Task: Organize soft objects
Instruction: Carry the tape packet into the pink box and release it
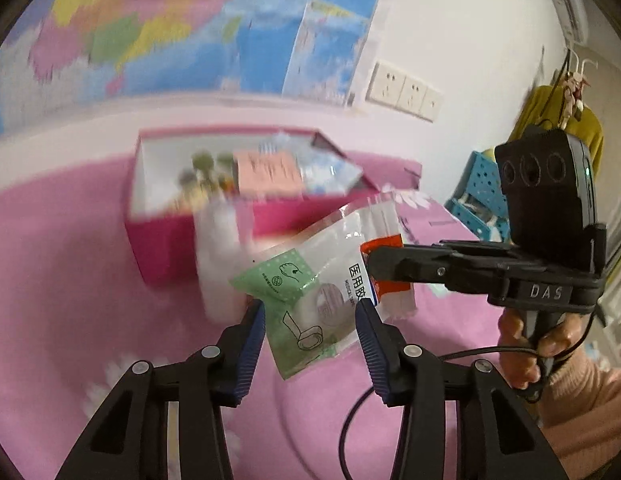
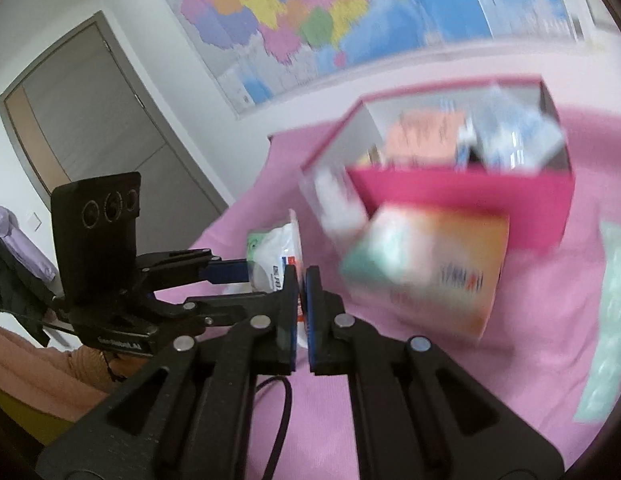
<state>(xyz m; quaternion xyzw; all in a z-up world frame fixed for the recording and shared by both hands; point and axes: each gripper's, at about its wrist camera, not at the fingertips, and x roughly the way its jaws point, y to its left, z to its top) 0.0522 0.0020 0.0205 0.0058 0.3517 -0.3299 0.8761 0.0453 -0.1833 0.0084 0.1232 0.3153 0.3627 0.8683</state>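
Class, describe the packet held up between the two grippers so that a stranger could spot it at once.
Start at the pink box on the pink cloth. In front of it, the right gripper pinches a clear packet by its red-striped end. Its green card insert with a tape-roll drawing sets it apart from the blurred items nearby.

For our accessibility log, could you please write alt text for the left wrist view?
The right gripper pinches a medical tape packet by its edge, between the left gripper's open fingers. Behind, blurred, an open pink box sits on a pink cloth.
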